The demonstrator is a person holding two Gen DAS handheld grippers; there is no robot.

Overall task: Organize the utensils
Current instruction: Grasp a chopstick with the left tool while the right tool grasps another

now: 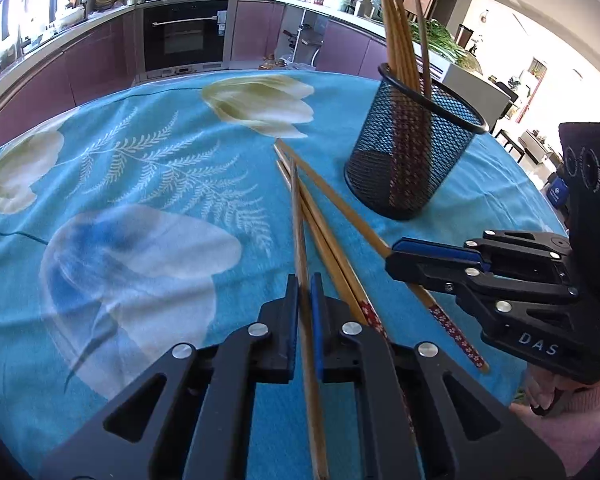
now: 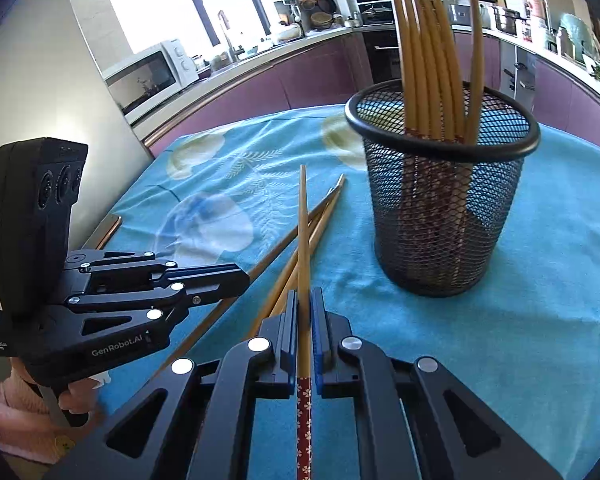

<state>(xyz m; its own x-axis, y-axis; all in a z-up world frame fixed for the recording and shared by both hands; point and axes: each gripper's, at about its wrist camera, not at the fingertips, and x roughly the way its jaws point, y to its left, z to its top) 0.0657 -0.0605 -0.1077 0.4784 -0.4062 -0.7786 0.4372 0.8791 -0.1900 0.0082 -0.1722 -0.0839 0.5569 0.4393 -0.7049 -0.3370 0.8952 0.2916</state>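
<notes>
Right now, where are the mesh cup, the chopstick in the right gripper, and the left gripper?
mesh cup [image 2: 440, 216], right wrist view, front wall.
chopstick [image 2: 303, 240], right wrist view, bare wooden shaft.
left gripper [image 1: 304, 304], left wrist view, between its fingertips.

Black wire-mesh cup [image 2: 444, 200] stood upright on the far right of the table, holding a bundle of bamboo chopsticks [image 2: 428, 52] leaned tips-up; loose chopsticks [image 1: 324, 224] with red floral handle ends lain crossed on the cloth just left of the cup; one chopstick [image 1: 302, 264] raised at the near left; another chopstick [image 2: 303, 240] raised beside it, floral end nearest.
</notes>
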